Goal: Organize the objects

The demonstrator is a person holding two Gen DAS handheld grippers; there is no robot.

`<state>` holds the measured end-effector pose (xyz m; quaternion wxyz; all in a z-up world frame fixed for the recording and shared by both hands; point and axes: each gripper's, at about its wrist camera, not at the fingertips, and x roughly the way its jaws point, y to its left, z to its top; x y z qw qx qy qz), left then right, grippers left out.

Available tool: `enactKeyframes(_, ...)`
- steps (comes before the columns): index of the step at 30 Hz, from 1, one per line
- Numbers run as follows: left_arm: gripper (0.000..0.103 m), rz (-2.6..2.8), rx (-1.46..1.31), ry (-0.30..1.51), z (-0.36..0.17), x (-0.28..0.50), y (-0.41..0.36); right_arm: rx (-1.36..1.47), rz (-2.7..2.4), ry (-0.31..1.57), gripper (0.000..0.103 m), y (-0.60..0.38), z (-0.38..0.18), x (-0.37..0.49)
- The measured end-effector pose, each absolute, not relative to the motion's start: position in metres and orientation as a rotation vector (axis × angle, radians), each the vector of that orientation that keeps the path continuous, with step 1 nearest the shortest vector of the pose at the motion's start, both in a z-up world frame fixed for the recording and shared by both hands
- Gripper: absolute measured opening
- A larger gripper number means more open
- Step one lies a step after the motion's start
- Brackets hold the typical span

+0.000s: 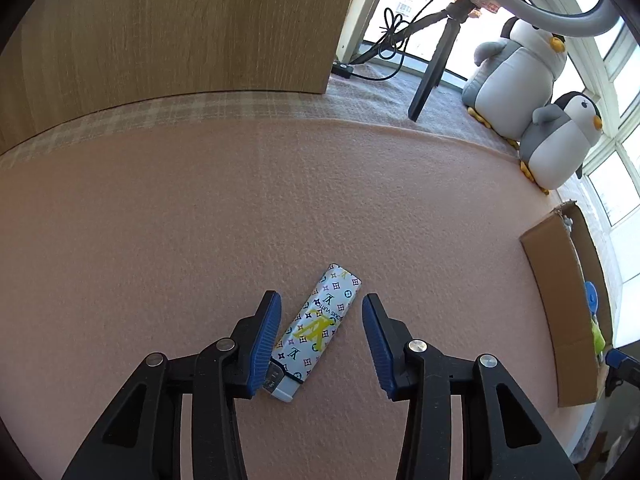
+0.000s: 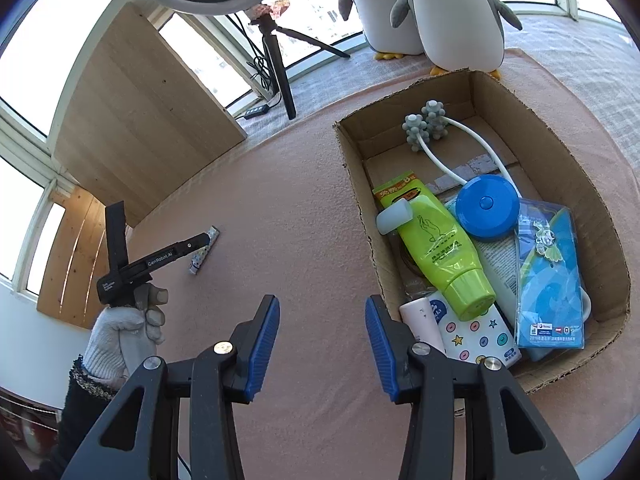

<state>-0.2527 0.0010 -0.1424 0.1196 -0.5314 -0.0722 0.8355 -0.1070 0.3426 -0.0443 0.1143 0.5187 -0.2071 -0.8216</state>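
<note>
Blue-padded fingers of my left gripper (image 1: pixel 322 340) fill the bottom of the left wrist view, spread wide and released, straddling the lighter (image 1: pixel 316 330). That lighter lies flat on the pink cloth (image 1: pixel 200 220), white with a coloured monogram print, tilted, metal head toward me. Its head end is partly hidden behind the left pad (image 1: pixel 262 344), so I can't tell whether the two touch; the other pad stands clear of it.

My right gripper (image 2: pixel 322 344) is likewise spread, nothing between its pads, hovering over bare pink cloth just beside the cardboard box (image 2: pixel 600 216).

Largest down: wooden panel (image 1: pixel 180 28) stands at the far left edge of the cloth. Two plush penguins (image 1: pixel 516 76) sit by the windows, heads cut off in the right wrist view. A ring light on a tripod (image 1: pixel 434 64) stands beside them, only partly in frame.

The box is open-topped. Inside it:
- a flat blue packet (image 2: pixel 550 276) leaning at the right wall
- a green bottle (image 2: pixel 444 248) lying diagonally
- a round blue disc (image 2: pixel 486 206) with a white looped cord
- a star-print white pack (image 2: pixel 476 338), partly under the bottle
- two grey knobbly balls (image 2: pixel 426 124) at the far end

Printed text in there is too small to read.

A gloved hand (image 2: pixel 120 332) holds the left gripper's handle; from the right wrist view the lighter is mostly hidden behind it.
</note>
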Motion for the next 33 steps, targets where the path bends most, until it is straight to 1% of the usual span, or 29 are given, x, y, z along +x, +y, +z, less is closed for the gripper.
enactKeyframes(3, 0.034, 2.441, -1.563, -0.18, -0.149, -0.25, 0.002, 1.526, -2.398, -0.604, 0.041, 0.342, -0.044, -0.11)
enactKeyframes(7, 0.028, 2.457, -1.549, -0.144, -0.149, -0.242, 0.004, 1.534, -2.373, -0.592, 0.041, 0.335, -0.046, -0.117)
enactKeyframes(12, 0.026, 2.462, -1.527, -0.165, -0.149, -0.221, 0.01, 1.547, -2.329, -0.566, 0.041, 0.323, -0.052, -0.125)
enactKeyframes(18, 0.026, 2.431, -1.5, -0.212, -0.149, -0.175, 0.029, 1.542, -2.287, -0.537, 0.041, 0.309, -0.058, -0.127)
enactKeyframes(22, 0.026, 2.434, -1.472, -0.339, -0.152, -0.142, 0.031, 1.545, -2.26, -0.493, 0.041, 0.294, -0.067, -0.126)
enactKeyframes(24, 0.026, 2.426, -1.469, -0.367, -0.153, -0.13, 0.033, 1.557, -2.237, -0.476, 0.041, 0.288, -0.073, -0.126)
enactKeyframes(29, 0.026, 2.414, -1.482, -0.368, -0.148, -0.118, 0.034, 1.557, -2.199, -0.465, 0.041, 0.271, -0.081, -0.13)
enactKeyframes(30, 0.03, 2.41, -1.484, -0.366, -0.148, -0.118, 0.033, 1.555, -2.189, -0.467, 0.041, 0.267, -0.082, -0.131)
enactKeyframes(31, 0.037, 2.408, -1.491, -0.357, -0.147, -0.118, 0.034, 1.555, -2.173, -0.472, 0.041, 0.263, -0.084, -0.134)
enactKeyframes(33, 0.045, 2.407, -1.496, -0.339, -0.147, -0.12, 0.035, 1.561, -2.134, -0.476, 0.041, 0.252, -0.087, -0.139)
